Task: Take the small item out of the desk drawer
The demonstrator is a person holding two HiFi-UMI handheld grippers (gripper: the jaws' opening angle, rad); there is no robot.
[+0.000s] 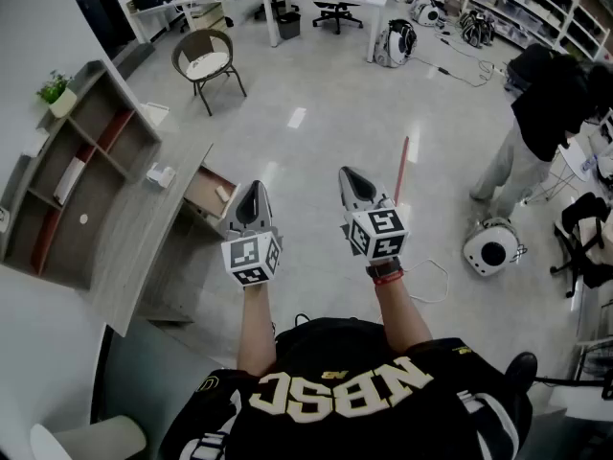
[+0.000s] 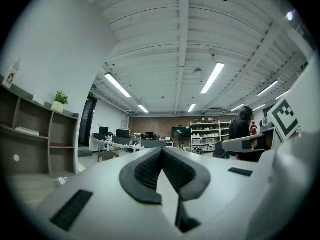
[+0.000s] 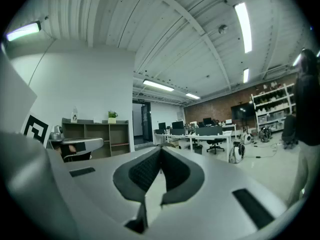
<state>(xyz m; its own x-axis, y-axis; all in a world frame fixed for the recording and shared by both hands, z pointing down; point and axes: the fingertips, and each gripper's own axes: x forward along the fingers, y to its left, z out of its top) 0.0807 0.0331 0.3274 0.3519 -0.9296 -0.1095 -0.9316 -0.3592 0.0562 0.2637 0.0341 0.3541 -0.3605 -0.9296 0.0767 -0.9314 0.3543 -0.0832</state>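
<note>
Wooden desk | drawer open | pale glossy floor | shelf unit beside

The grey left gripper and right gripper bear black-and-white marker cubes.

Black white-lettered jersey, red wristband

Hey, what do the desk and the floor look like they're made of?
The desk looks like grey wood or wood-grain laminate with a matte finish: it shows faint streaked grain and no glare. The floor looks like a hard polished surface, maybe sealed concrete or epoxy: ceiling lights mirror in it as bright patches.
</note>
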